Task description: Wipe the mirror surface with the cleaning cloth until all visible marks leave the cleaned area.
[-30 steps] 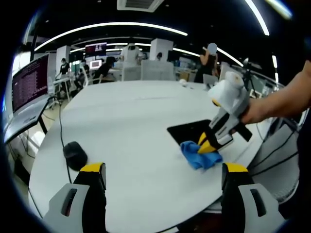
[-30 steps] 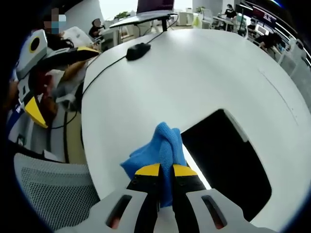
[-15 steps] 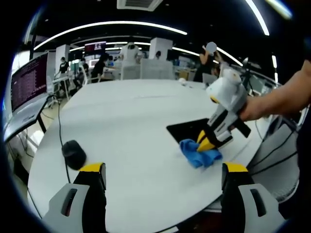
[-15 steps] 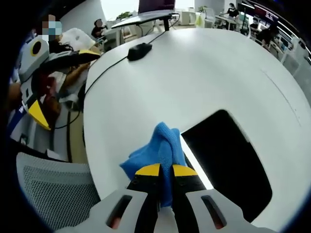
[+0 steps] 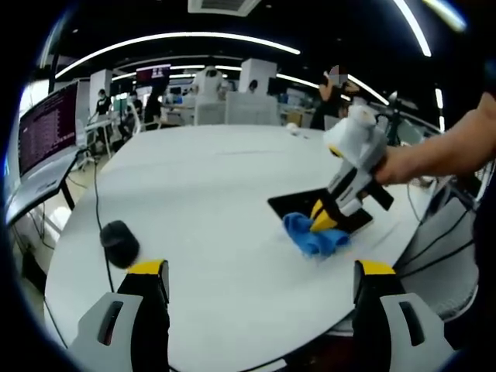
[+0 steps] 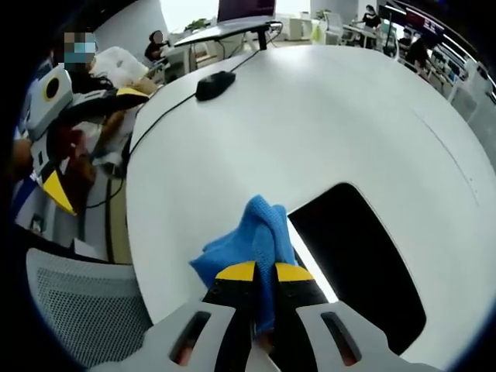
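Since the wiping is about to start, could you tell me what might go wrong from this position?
1. The blue cloth lies bunched beside the mirror, mostly on the white table, so a stroke may polish the table rather than the glass.
2. The right gripper pinches only a fold; the cloth could slip out under pressure.
3. The mirror sits near the table's edge, and the left gripper, open, is not steadying it, so it may slide.

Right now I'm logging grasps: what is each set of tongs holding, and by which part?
The right tongs are shut on the blue cleaning cloth, pinching a bunched fold near its middle. The left tongs are open, holding nothing.
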The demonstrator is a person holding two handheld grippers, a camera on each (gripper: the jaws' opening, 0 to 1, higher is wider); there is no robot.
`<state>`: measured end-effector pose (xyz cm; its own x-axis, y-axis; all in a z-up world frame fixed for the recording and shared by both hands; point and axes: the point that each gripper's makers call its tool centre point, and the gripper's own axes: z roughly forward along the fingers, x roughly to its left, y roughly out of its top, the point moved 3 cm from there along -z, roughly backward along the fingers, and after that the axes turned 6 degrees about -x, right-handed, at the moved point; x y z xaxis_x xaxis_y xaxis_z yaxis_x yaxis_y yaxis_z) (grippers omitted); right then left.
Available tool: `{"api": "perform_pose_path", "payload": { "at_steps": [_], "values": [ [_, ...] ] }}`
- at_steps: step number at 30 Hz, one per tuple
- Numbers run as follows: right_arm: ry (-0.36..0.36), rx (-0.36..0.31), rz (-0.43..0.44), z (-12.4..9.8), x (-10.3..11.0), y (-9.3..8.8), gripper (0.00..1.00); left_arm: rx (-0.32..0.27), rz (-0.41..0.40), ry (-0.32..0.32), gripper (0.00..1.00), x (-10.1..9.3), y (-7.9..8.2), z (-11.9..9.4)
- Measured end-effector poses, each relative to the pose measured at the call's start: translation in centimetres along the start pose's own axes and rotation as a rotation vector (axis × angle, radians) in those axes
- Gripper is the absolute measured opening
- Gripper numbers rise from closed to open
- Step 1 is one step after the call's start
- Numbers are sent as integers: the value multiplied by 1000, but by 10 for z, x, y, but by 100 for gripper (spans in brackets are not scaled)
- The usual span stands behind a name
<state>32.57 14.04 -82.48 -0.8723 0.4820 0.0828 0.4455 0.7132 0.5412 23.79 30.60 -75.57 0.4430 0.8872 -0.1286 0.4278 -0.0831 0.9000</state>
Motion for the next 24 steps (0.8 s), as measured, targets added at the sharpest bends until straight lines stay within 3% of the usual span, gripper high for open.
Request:
{"api": "perform_pose_path", "payload": {
  "at_steps": [24],
  "values": [
    [-17, 7, -14, 13, -54, 26, 2, 20, -3, -9, 99, 2, -6, 0]
  ]
}}
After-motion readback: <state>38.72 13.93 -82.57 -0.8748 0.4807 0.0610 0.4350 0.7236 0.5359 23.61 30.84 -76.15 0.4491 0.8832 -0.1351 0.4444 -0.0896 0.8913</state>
